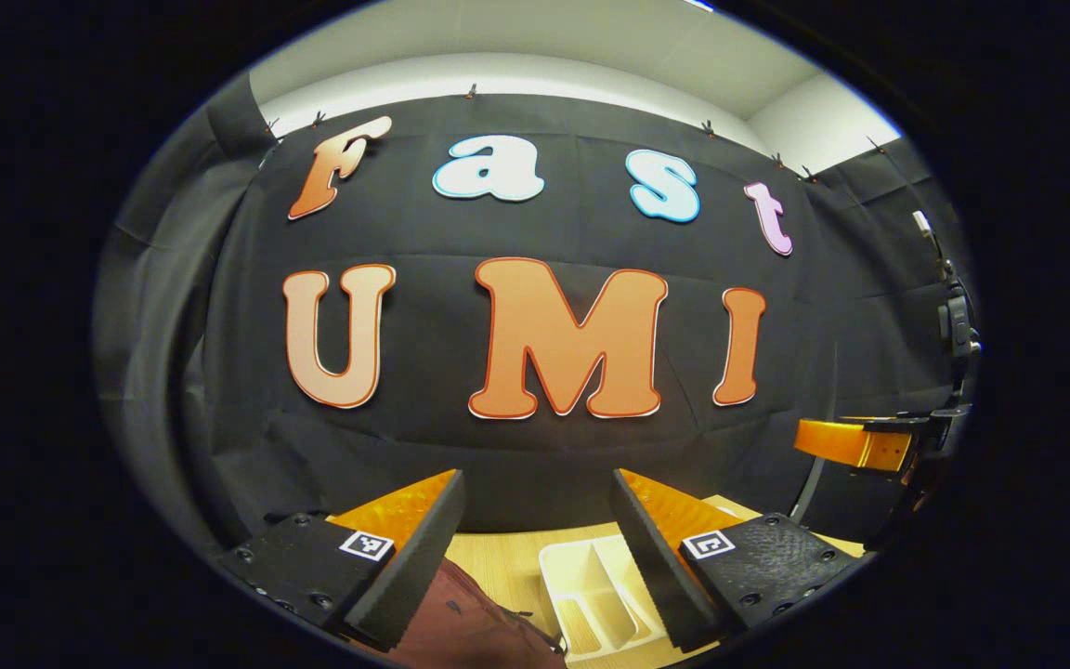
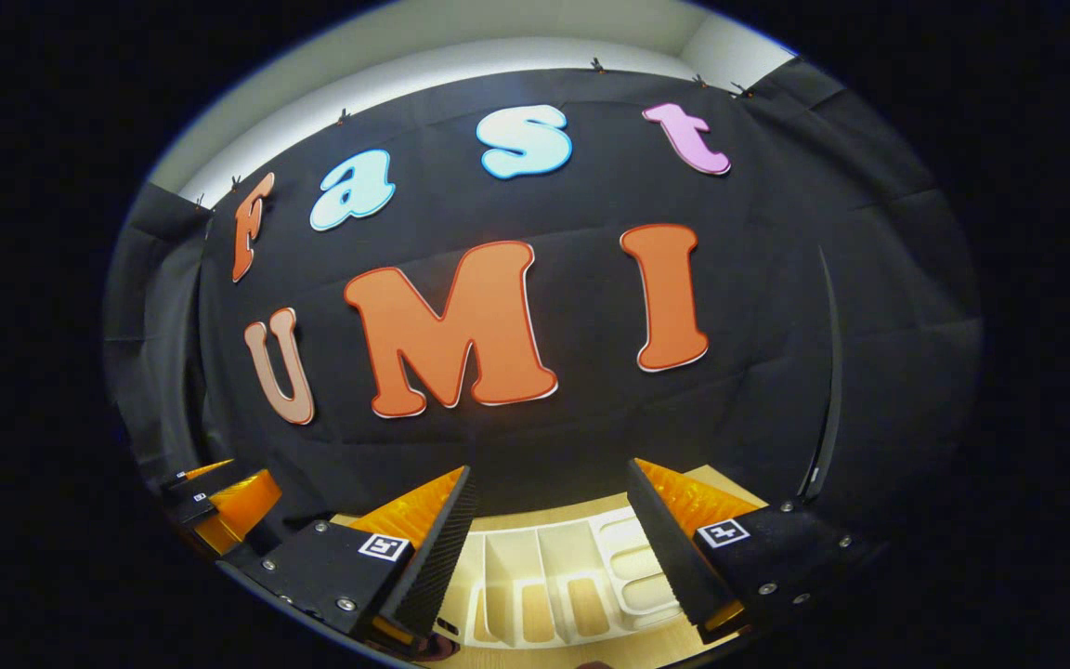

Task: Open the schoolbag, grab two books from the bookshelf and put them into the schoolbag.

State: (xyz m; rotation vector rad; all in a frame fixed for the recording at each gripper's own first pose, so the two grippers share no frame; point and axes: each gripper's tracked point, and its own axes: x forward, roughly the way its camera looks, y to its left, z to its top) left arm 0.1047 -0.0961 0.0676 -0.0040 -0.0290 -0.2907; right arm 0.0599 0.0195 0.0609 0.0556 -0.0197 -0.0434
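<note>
— What lies in front of you?

— A pale wooden counter (image 1: 507,562) against the booth's black cloth wall. On it a white bookshelf (image 2: 544,581) with upright dividers, and just beside it the dark red schoolbag (image 1: 461,618), low in the left gripper view.

— And your tools?

— My left tool (image 1: 535,548) is spread wide, gripping nothing, above bag and shelf. My right tool (image 2: 549,548) — also wide apart, unladen — hangs over the shelf.
</note>
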